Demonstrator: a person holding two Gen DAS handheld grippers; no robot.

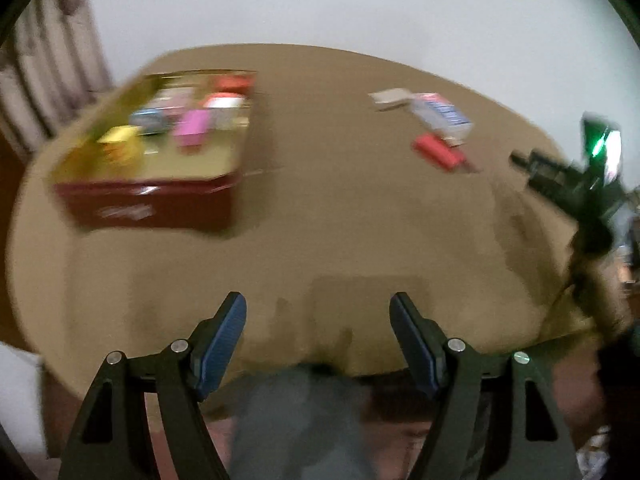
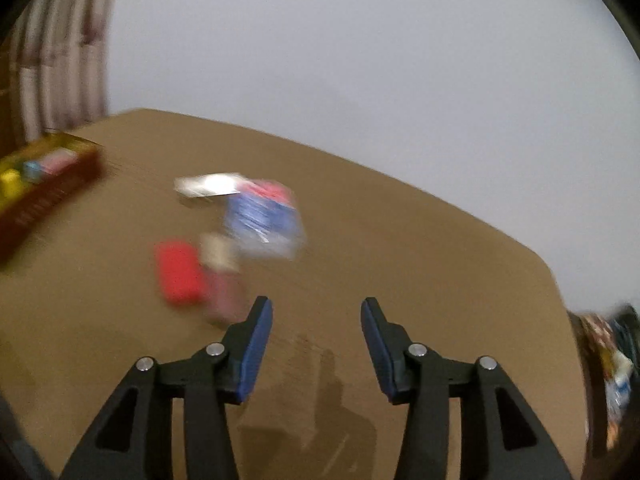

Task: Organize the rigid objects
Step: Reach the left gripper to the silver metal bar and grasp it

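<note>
**Loose items on table, tin part filled: both grippers empty**

Left wrist view. Nearest the lens, the left gripper (image 1: 318, 312) is seen with its blue pads spread wide and nothing between them, above the near edge of the brown table (image 1: 360, 220). To the left, a dark red tin (image 1: 152, 200) with a gold interior is set on the table; small boxes, among them a pink one (image 1: 192, 128) and a yellow one (image 1: 118, 138), are lying inside it, blurred. Well apart to the right, a red block (image 1: 436, 150), a blue-and-white carton (image 1: 440, 114) and a pale flat card (image 1: 388, 98) are left on the table. The right gripper (image 1: 520, 158) is glimpsed at the right edge.

Right wrist view. The right gripper (image 2: 316, 312) is shown released, holding nothing. Just beyond its left finger the red block (image 2: 178, 272) is found, with the blue-and-white carton (image 2: 264, 220) and pale flat card (image 2: 208, 186) behind; detail is lost to blur.

Step judged: reach for the next loose item. A centred approach, a closing on the block, then carriage to the tin is called for.
</note>
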